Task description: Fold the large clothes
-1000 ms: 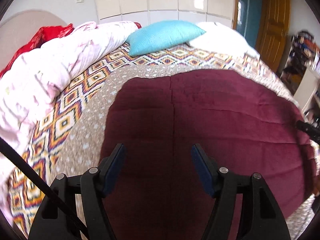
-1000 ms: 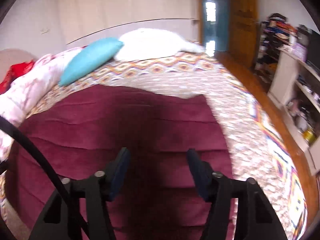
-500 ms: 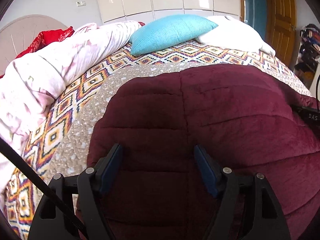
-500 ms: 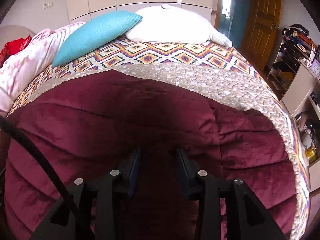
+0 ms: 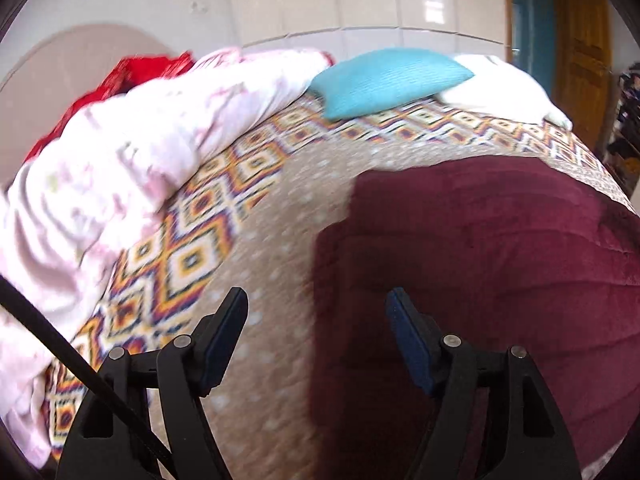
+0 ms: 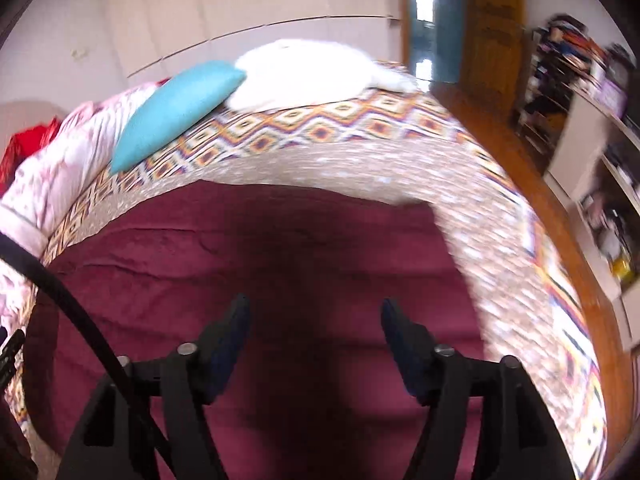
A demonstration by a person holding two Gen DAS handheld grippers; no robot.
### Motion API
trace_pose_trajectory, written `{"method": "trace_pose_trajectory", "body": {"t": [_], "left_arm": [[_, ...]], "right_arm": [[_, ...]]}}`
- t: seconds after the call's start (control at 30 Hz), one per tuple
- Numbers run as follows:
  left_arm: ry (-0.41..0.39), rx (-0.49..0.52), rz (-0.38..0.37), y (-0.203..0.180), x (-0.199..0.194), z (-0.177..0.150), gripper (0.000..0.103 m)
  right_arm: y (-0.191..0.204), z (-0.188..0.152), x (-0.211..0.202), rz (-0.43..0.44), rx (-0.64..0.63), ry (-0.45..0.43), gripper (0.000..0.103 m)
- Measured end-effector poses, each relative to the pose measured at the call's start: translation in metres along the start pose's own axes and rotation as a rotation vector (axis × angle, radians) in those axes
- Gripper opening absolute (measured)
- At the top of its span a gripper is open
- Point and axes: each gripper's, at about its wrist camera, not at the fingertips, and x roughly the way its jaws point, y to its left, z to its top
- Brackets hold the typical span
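The maroon garment [image 6: 256,264] lies partly folded on the patterned bedspread [image 5: 256,216], the left gripper [image 5: 316,312] gaping empty over its left edge, the right gripper [image 6: 314,316] just opened, empty; between folds, judged; next needs fresh edge grips.

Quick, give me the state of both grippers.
Left gripper: open, holding nothing, over the maroon garment's edge.
Right gripper: jaws just opened; open, empty above the garment.
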Motion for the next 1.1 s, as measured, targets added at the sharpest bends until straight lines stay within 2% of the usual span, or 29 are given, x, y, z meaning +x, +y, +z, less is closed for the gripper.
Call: {"method": "trace_pose_trajectory", "body": {"t": [0.07,0.17,0.23,0.3,0.37,0.4,0.43,0.47,0.53,0.6,0.7,0.83,0.93,1.1], "left_arm": [[0.016,-0.029,-0.033,0.014,-0.004,-0.005,0.071],[0.029,-0.023,-0.086,0.014,-0.004,-0.013,0.071],[0.063,0.000,-0.082,0.007,0.007,-0.022,0.071],[0.084,0.022,-0.048,-0.002,0.021,-0.031,0.073],[0.106,0.009,-0.037,-0.003,0.034,-0.038,0.076],[0.109,-0.006,-0.044,-0.002,0.037,-0.039,0.076],[0.111,-0.018,-0.048,-0.001,0.039,-0.039,0.076],[0.113,-0.026,-0.051,0.000,0.040,-0.039,0.076],[0.116,-0.029,-0.060,0.003,0.041,-0.039,0.077],[0.127,-0.029,-0.078,0.006,0.040,-0.036,0.077],[0.150,-0.086,-0.157,0.029,0.029,-0.026,0.077],[0.157,-0.194,-0.269,0.063,0.023,-0.022,0.077],[0.159,-0.200,-0.360,0.067,0.029,-0.025,0.077],[0.267,-0.254,-0.576,0.055,0.068,-0.036,0.078]], "right_arm": [[-0.021,-0.015,-0.013,0.011,0.036,0.000,0.072],[-0.040,-0.038,-0.028,0.094,0.094,-0.007,0.070],[-0.043,-0.055,-0.025,0.135,0.098,0.013,0.070],[-0.042,-0.067,-0.011,0.123,0.070,0.054,0.070],[-0.043,-0.081,0.005,0.039,0.002,0.076,0.064],[-0.044,-0.085,0.010,0.012,-0.023,0.072,0.067],[-0.047,-0.088,0.013,-0.013,-0.026,0.064,0.079],[-0.054,-0.090,0.014,-0.009,-0.001,0.067,0.084],[-0.072,-0.092,0.020,0.061,0.104,0.096,0.089],[-0.081,-0.093,0.022,0.085,0.165,0.116,0.093],[-0.084,-0.092,0.007,0.091,0.190,0.090,0.093],[-0.091,-0.090,-0.008,0.153,0.206,0.064,0.093],[-0.101,-0.089,0.002,0.219,0.258,0.096,0.093],[-0.103,-0.091,0.040,0.360,0.367,0.178,0.094]]}}
